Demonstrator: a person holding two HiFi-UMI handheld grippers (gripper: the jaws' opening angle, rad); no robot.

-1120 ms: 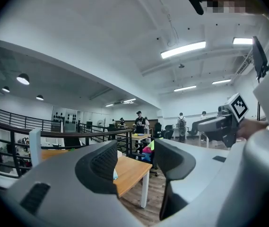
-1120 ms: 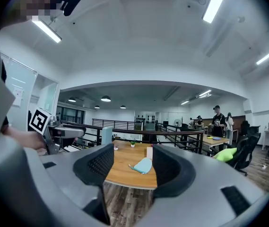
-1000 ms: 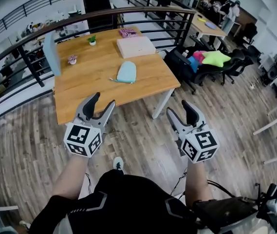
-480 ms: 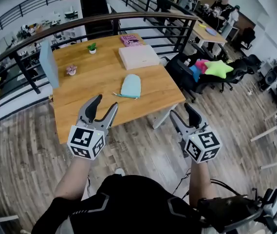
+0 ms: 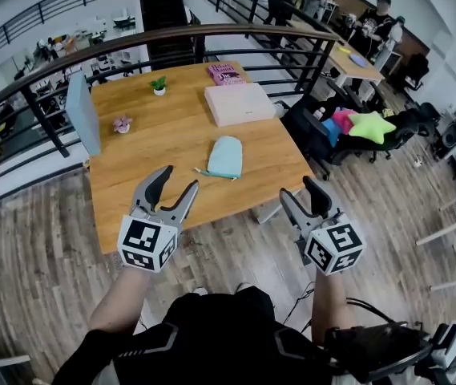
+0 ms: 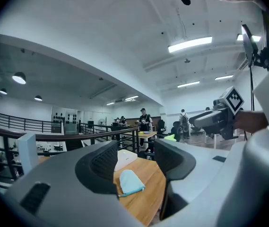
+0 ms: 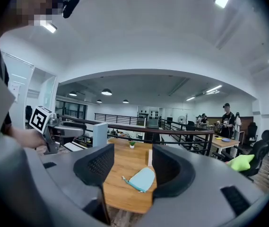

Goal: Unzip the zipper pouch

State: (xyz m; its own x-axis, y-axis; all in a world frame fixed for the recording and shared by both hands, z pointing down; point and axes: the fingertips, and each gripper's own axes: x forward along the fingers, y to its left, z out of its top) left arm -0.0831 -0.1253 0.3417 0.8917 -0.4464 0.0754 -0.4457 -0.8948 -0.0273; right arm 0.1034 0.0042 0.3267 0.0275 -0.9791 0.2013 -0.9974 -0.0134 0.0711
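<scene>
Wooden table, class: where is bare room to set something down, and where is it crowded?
Widest bare wood on the table: near-left, between the pink flower pot, the blue pouch and the near edge. Also a strip between the green plant and the white box. Crowded: the far-right corner, box beside the pink book.
</scene>
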